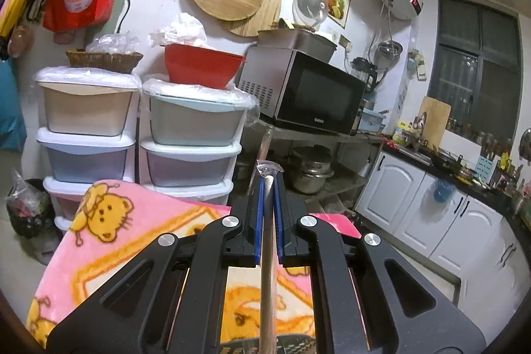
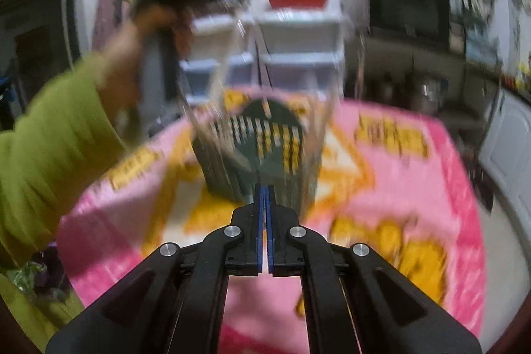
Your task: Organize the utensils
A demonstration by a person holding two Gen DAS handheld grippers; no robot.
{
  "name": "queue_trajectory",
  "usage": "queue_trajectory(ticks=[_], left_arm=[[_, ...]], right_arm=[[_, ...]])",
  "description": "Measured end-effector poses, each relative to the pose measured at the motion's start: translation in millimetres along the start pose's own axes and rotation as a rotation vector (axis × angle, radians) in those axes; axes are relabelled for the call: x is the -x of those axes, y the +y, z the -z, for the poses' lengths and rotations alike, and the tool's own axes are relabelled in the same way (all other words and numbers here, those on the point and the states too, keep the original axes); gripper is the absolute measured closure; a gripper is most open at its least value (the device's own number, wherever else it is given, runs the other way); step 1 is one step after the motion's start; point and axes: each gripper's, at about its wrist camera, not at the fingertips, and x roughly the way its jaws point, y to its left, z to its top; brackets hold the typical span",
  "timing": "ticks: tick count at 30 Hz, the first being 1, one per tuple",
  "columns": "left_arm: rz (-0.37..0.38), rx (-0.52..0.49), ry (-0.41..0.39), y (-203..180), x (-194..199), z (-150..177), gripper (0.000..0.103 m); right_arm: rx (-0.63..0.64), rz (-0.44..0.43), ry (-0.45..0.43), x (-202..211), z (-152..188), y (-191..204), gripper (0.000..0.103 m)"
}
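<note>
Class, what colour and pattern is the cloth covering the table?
Pink cloth with yellow cartoon bears; clearest in the left wrist view.

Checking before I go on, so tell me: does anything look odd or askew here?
One thing: the left gripper is shut on a wooden stick with a scrap of clear plastic caught at its fingertips. The right view is too blurred to judge.
</note>
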Motion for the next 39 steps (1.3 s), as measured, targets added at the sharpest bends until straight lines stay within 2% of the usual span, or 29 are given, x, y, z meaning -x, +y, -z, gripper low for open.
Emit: queue_trajectory(ticks=[5,9,17,23,29,39], left_arm=[[-0.011,0.005,-0.034,2,1,-12,0.100],[-0.019,0.000,-0.061,3,2,-17,0.100],[-0.032,-0.046,-0.139,1,8,-13,0.100],[-0.041,-0.088,-0.170,-1,8,-2,0.100],[-0.028,-0.081,-0.135,5,2,12,0.100],[0.003,-0.042,-0.066,18,4,35,0.098]], right_arm=[[0.111,0.000,-0.126,33,-58,15,0.102],[0.177,0.042,-0.216,53,-98,18,0.102],[0.184,0.083,-0.294,57,-141,9,0.102],[0.166,0.113,-0.281,36,-152,3,0.102],[0.149,0.141,-0.232,12,-144,-7,0.102],[0.098,0.131,-0.131,-24,-121,-21,0.100]])
